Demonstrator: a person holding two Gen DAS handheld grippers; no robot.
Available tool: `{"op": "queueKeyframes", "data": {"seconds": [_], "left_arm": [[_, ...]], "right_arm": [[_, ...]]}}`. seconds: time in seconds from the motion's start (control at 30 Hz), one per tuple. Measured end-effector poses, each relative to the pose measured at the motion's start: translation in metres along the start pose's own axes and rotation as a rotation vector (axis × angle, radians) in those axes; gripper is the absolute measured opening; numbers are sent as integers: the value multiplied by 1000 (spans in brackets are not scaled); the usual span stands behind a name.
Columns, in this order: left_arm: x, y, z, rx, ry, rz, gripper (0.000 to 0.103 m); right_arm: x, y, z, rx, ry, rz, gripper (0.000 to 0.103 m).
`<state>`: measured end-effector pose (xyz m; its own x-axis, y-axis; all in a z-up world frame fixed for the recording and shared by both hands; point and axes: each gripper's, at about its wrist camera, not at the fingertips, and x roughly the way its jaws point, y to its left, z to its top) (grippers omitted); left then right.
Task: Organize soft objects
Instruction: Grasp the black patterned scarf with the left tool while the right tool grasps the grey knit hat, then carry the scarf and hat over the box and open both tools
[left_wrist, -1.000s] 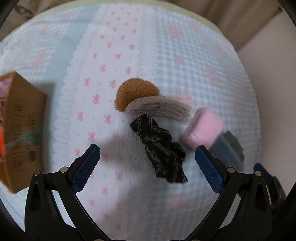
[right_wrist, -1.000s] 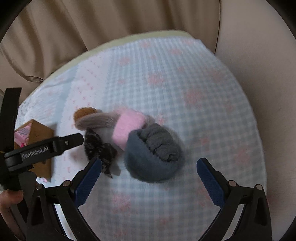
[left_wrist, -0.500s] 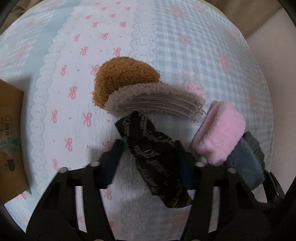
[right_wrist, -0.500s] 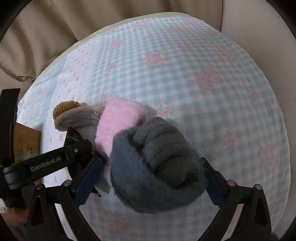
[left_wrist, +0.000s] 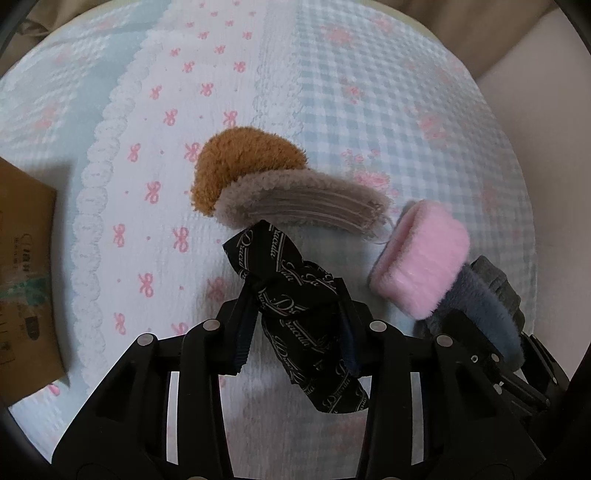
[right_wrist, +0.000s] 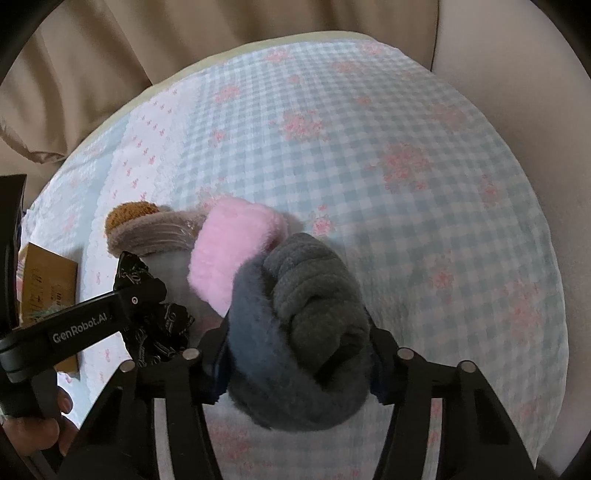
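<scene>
1. Left gripper: fingers pinching the black printed scrunchie at its middle, on the bow-print bedspread.
2. Right gripper: fingers squeezing the grey-blue fuzzy clip; lift off the cover is hard to judge.
3. Pink fuzzy clip touching the grey one; the taupe clip is overlapping the brown one just behind the scrunchie.
4. Cardboard box sitting at the far left edge.
</scene>
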<state>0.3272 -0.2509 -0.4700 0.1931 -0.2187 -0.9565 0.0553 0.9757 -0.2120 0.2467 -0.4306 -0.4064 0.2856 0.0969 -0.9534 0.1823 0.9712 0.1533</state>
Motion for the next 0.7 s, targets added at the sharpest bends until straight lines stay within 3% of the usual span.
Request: {"op": "queueKeyframes", "data": {"seconds": [0.3,0.7], "left_arm": [[-67,-6,-12,18,-79,-16,35],[-238,-13,-51,31,-266,-42,35]], "right_arm": [[-57,3,-8,34,-77,-3,53],[-214,36,-18,-11,-222,8,53]]}}
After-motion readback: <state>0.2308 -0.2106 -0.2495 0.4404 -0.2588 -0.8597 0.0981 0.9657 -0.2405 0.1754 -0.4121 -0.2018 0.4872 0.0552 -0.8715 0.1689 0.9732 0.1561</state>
